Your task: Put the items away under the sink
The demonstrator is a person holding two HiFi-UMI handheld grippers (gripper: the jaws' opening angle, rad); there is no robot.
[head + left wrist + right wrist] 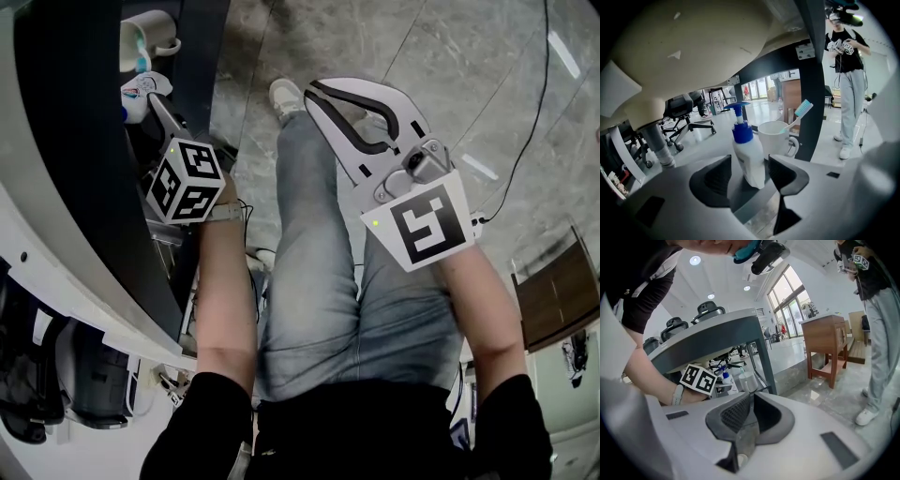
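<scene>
A white pump bottle [747,159] with a blue pump stands upright on the shelf under the sink. My left gripper [749,169] is open around it, and its pads do not press on it. Just behind the bottle stands a white mug [773,138] holding a blue-headed toothbrush [801,110]. In the head view the left gripper [152,101] reaches into the dark space under the counter, toward the bottle [141,91] and mug [141,42]. My right gripper [314,94] hangs over the floor to the right, shut and holding nothing. The right gripper view shows its jaws [750,404] closed together.
The sink bowl's underside and a grey drain pipe [658,145] hang above and to the left of the shelf. A dark frame post [813,93] stands right of the mug. Another person [848,70] stands beyond it. A wooden table [829,343] is at the right.
</scene>
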